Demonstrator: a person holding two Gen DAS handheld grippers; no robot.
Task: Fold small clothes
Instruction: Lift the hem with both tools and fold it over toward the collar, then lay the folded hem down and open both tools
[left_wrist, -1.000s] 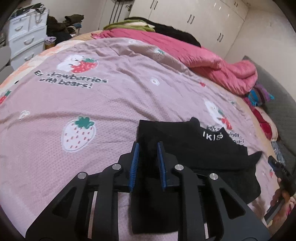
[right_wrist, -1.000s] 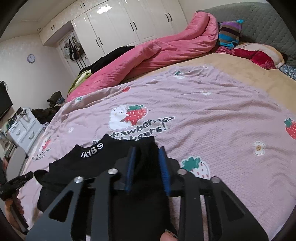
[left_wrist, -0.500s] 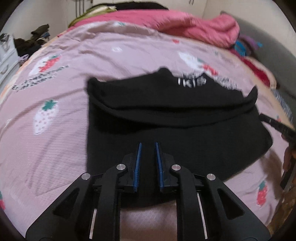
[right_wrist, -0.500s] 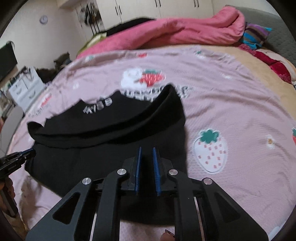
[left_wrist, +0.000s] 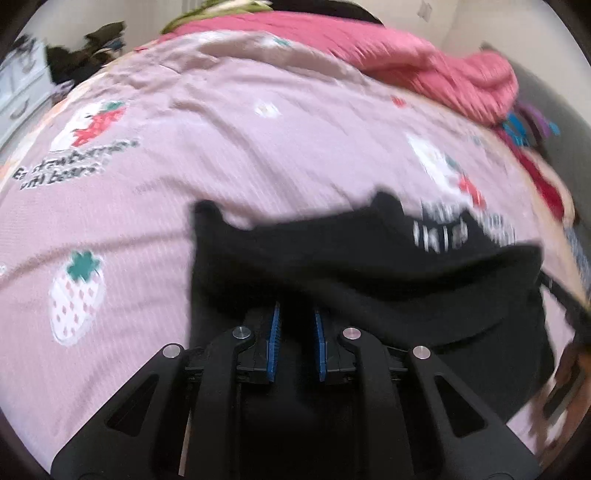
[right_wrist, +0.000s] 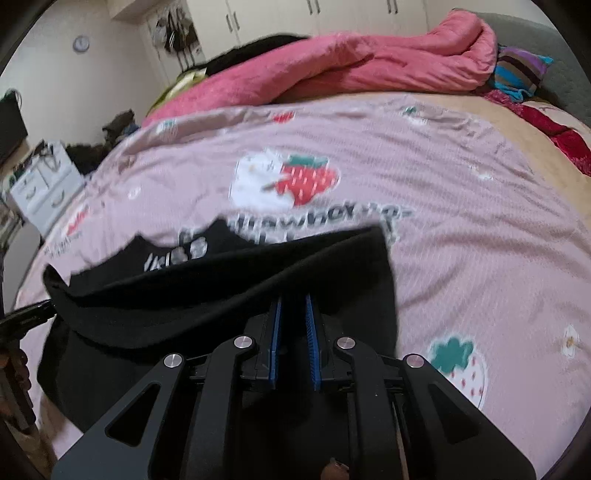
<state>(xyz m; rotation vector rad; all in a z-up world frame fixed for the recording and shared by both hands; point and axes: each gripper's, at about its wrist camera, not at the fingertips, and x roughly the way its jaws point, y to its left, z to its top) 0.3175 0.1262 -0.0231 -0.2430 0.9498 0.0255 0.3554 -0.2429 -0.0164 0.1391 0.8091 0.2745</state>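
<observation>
A small black garment (left_wrist: 369, 266) with white lettering at its collar lies on the pink strawberry-print bedspread (left_wrist: 258, 155), its top part doubled over the lower part. My left gripper (left_wrist: 296, 325) is shut on the near hem of the black cloth at its left side. My right gripper (right_wrist: 293, 317) is shut on the same black garment (right_wrist: 221, 291) at its right side. Both frames are blurred by motion. Each view shows the other gripper dimly at its edge.
A rumpled pink quilt (right_wrist: 351, 70) lies along the far side of the bed. Striped and red cushions (right_wrist: 524, 74) sit at the headboard end. A white drawer unit (right_wrist: 40, 188) stands beside the bed. White wardrobes line the back wall.
Both grippers have pinched the hem and are carrying it toward the collar; the views tilt up and the fold edge sits closer to the fingers.
</observation>
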